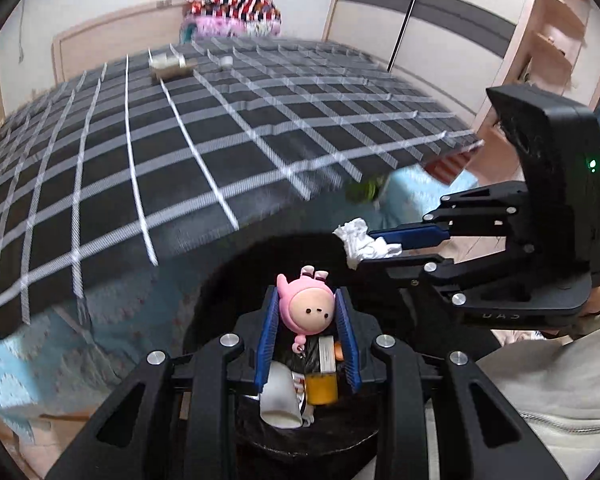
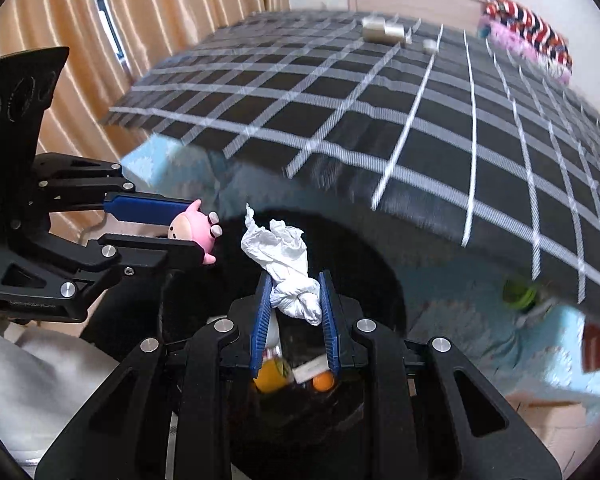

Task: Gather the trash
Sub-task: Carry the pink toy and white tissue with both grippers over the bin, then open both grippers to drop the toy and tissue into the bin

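In the left wrist view, the left gripper [image 1: 309, 312] has its jaws clamped on a pink toy figure [image 1: 309, 307] over the black trash bin [image 1: 220, 280], which already holds a cup and yellow scraps; a cardboard tube [image 1: 171, 67] remains far up the bed [image 1: 180, 152]. In the right wrist view, the right gripper [image 2: 296, 300] grips a crumpled white tissue [image 2: 288, 272] over the same bin, so by my reading both drops are pending.

**Bedroom with a checked bed**

A wide bed under a black-and-white checked cover [image 1: 204, 136] fills the room, backed by a pale wooden headboard [image 1: 116, 36]. Tan pleated curtains [image 2: 172, 12] hang beside it, opposite a white-and-grey sliding wardrobe [image 1: 440, 4] and open wooden shelves [image 1: 560, 28].
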The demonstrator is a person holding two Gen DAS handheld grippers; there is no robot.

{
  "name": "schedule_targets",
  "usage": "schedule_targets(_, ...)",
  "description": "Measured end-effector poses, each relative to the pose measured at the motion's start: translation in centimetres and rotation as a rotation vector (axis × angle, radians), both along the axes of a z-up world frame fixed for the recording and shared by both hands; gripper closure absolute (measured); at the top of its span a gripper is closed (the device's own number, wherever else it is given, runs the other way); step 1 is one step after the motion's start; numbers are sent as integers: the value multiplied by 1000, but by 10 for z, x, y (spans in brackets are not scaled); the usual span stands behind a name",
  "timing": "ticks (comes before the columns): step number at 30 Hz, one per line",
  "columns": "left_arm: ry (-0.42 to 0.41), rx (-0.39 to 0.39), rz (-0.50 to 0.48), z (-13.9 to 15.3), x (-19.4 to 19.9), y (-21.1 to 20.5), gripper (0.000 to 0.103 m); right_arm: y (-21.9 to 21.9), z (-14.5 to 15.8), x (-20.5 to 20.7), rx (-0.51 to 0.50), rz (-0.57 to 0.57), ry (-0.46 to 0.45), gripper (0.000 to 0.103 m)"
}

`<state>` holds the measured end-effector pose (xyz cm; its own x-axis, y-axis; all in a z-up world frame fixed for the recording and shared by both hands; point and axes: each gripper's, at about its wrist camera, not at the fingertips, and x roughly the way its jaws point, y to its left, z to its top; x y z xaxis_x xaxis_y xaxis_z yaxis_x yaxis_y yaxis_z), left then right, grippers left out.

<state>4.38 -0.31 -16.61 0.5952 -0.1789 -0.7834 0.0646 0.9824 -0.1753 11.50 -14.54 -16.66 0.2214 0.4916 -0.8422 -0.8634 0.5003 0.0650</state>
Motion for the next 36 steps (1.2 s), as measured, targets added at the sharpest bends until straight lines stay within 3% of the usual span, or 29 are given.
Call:
schedule_targets(8, 116, -78, 10, -55, 11, 2, 75, -4, -46, 2, -96, -36, 45, 79)
schedule_targets(18, 211, -60, -10, -94, 17, -6, 75, 7, -85, 8, -215, -41, 107, 79)
schedule_targets(27, 260, -52, -11, -104, 22, -9, 75, 10, -97, 8, -248, -42, 145, 78)
schedule_targets(31, 262, -63, -17, -101, 23, -11, 74, 8, -97, 10, -243, -54, 152, 67)
schedule_targets(34, 257, -66, -13, -98, 23, -11, 74, 7, -95, 11, -235, -60, 153, 65)
schedule_targets(36, 255, -67, -7, -96, 23, -10, 66, 6, -94, 11, -232, -62, 151, 65)
